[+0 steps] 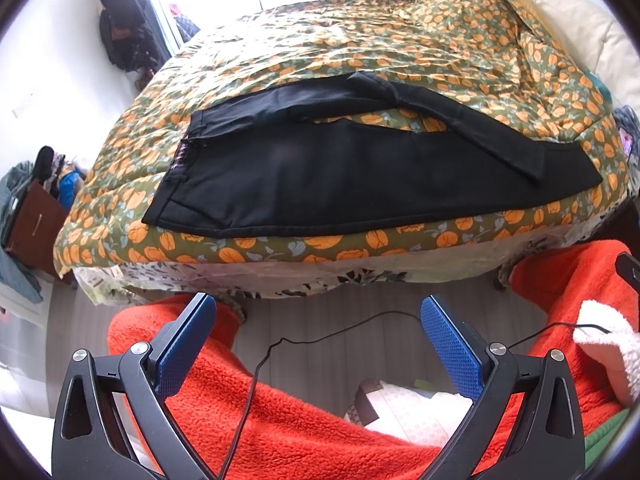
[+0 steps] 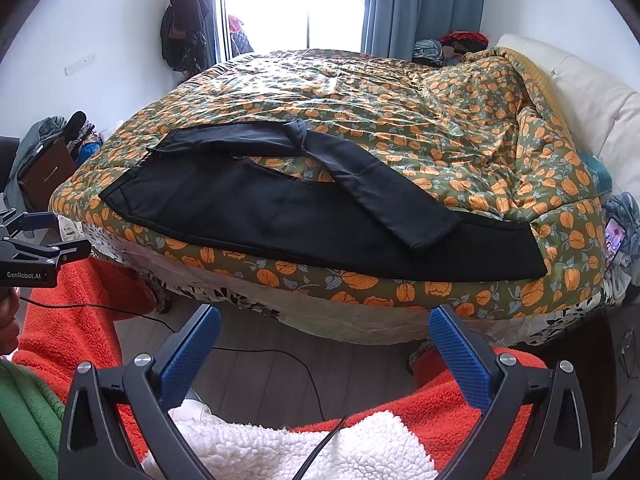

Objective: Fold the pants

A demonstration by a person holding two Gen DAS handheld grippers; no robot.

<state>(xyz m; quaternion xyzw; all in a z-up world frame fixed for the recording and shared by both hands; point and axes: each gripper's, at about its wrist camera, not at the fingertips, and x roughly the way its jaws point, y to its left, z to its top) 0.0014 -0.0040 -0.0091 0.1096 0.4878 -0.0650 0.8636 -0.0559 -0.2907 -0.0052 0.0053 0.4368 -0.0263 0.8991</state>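
The black pants (image 2: 280,216) are being left unfolded along the near edge of the floral quilt (image 2: 400,120), one leg lying crossed over the other. The left gripper (image 1: 318,312) and right gripper (image 2: 324,322) are being held wide open, empty, well short of the bed; every fold is judged outstanding.

Your left gripper (image 2: 24,240) is cut off by the right wrist view's left edge, so you cannot tell how its jaws stand there. The far leg of the pants (image 1: 360,168) hides part of the near one. The phone (image 2: 614,240) by the bed is too small to read
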